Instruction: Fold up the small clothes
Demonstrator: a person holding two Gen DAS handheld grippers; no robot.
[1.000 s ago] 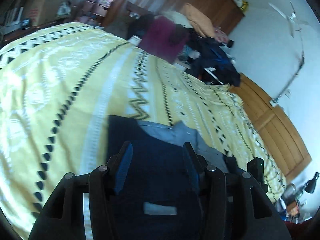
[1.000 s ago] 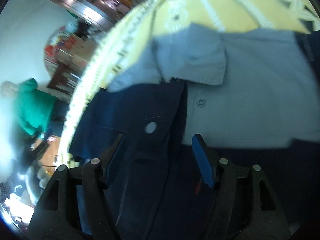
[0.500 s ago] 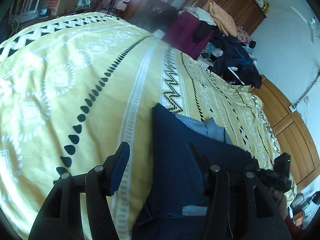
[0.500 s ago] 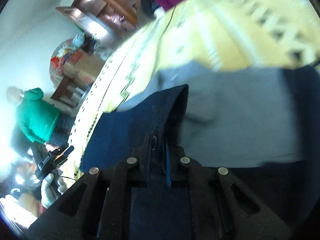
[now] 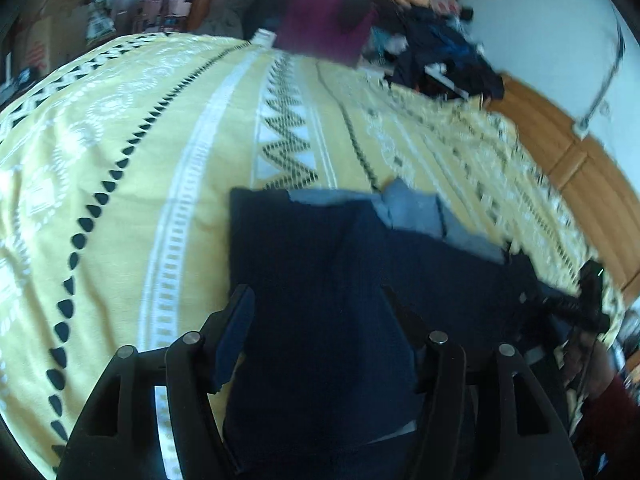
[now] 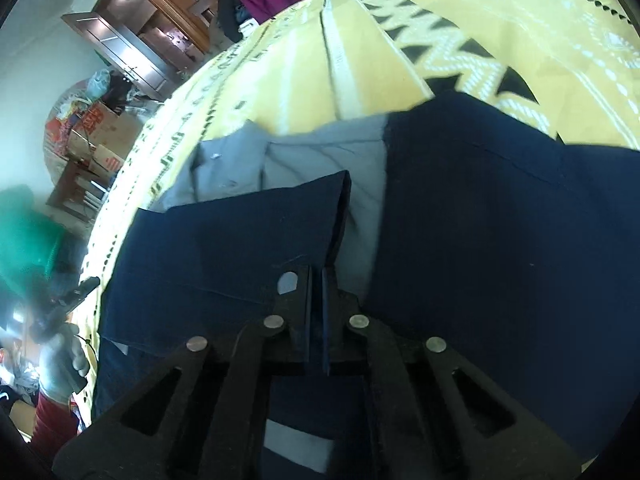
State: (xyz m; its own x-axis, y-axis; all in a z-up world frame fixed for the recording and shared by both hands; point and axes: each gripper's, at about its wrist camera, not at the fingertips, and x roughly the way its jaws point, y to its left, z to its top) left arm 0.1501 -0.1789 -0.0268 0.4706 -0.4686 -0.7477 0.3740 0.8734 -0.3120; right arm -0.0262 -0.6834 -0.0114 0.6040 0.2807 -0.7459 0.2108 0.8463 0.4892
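While the right tool [image 6: 316,280] pinches a navy flap of the shirt [image 6: 500,220], the left tool [image 5: 316,312] hangs spread above the shirt, which lies on the bed [image 5: 160,120], grey lining showing beyond the flap.

Bed [image 5: 120,152] under yellow patterned bedspread. Wooden headboard [image 5: 576,176] along right edge, pale wall [image 5: 540,32] behind. Clothes heap [image 5: 436,60] at far end. Dark wooden cabinet [image 6: 132,48], cardboard boxes [image 6: 100,136] by far wall.
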